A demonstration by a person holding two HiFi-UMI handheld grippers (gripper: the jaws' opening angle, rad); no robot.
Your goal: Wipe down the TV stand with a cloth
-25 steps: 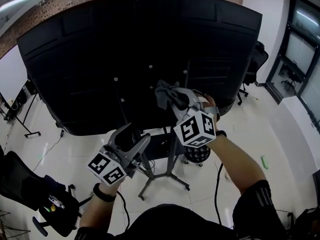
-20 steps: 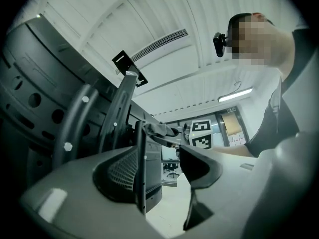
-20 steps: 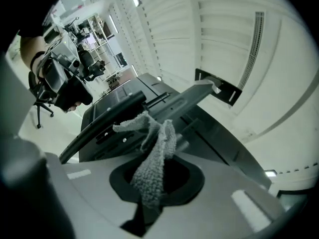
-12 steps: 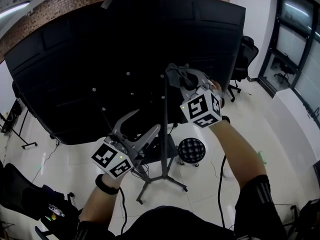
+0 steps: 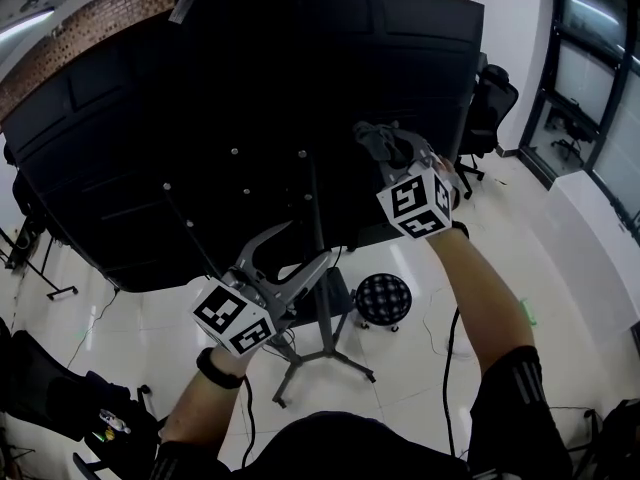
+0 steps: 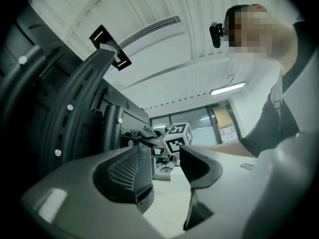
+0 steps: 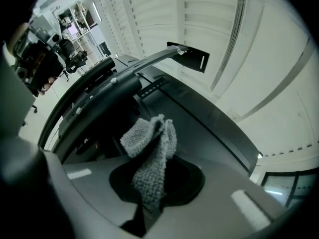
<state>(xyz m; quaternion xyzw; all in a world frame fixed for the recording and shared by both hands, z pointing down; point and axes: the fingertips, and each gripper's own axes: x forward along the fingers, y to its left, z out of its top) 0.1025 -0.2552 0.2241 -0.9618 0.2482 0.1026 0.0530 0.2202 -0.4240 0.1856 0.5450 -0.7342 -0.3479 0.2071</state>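
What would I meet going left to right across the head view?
Black chair at lower left → left gripper, open → right gripper shut on the cloth → office chair → window.

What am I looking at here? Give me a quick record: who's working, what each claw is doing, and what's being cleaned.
Worker: a person with a claw in each hand
Left claw: open, empty, low near the stand
Right claw: shut on a grey cloth, up at the TV's back
TV: large, black, seen from behind, mounted on the stand
Contact: cannot tell whether the cloth touches the TV
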